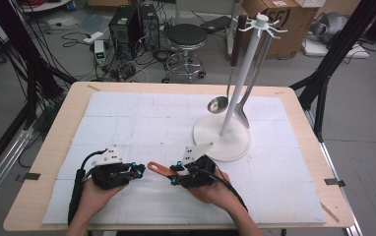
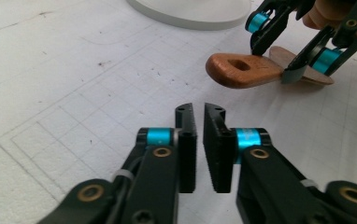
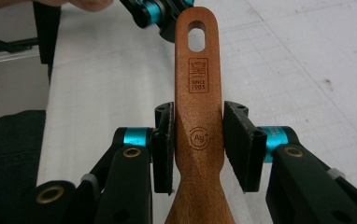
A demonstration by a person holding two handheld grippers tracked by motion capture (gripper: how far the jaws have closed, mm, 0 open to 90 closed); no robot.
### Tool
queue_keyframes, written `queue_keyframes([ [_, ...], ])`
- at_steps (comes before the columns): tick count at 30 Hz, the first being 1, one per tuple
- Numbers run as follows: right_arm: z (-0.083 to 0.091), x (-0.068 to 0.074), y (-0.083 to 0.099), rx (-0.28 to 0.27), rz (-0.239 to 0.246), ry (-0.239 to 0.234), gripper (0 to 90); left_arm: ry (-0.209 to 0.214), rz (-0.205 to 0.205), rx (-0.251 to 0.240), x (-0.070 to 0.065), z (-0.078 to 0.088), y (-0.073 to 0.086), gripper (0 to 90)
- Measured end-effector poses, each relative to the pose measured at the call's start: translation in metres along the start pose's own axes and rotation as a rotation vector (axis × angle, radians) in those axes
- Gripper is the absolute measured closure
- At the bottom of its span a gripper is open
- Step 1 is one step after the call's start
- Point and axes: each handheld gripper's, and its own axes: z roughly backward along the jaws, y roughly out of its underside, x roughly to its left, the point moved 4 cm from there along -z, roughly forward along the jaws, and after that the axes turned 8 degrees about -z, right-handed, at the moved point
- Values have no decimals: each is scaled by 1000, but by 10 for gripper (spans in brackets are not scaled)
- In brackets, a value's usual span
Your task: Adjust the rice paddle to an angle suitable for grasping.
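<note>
A brown wooden utensil (image 1: pixel 157 168) with a hole in its handle end is held just above the white mat. My right gripper (image 1: pixel 175 174) is shut on its handle (image 3: pixel 198 79), one pad on each side, and the handle tip points left toward my left gripper (image 1: pixel 139 171). The right gripper's own view has its jaws (image 3: pixel 198 121) clamped at the handle's narrow neck. In the left gripper view, my left gripper (image 2: pixel 199 112) has its jaws almost together with nothing between them. The handle end (image 2: pixel 242 70) lies a short way ahead of it, to the right.
A white utensil stand (image 1: pixel 223 135) with a round base sits at the mat's centre right. A metal ladle (image 1: pixel 218 104) and a second metal utensil (image 1: pixel 240 115) hang from it. Beyond the far table edge stand a stool (image 1: pixel 186 37) and computer cases.
</note>
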Motion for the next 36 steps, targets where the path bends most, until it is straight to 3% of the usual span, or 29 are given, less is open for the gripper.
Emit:
queue_keyframes([
  [6, -4, 6, -7, -9, 15, -20, 650, 8, -16, 16, -2, -4, 1, 896],
  [14, -13, 11, -10, 11, 30, -37, 649, 16, -22, -5, -4, -4, -1, 894],
  [28, -15, 7, -9, 9, -42, -60, 634, 25, -40, -19, -7, -3, -4, 880],
  [36, -21, 5, -4, 64, -84, -83, 611, 31, -51, -31, -9, -1, -6, 872],
])
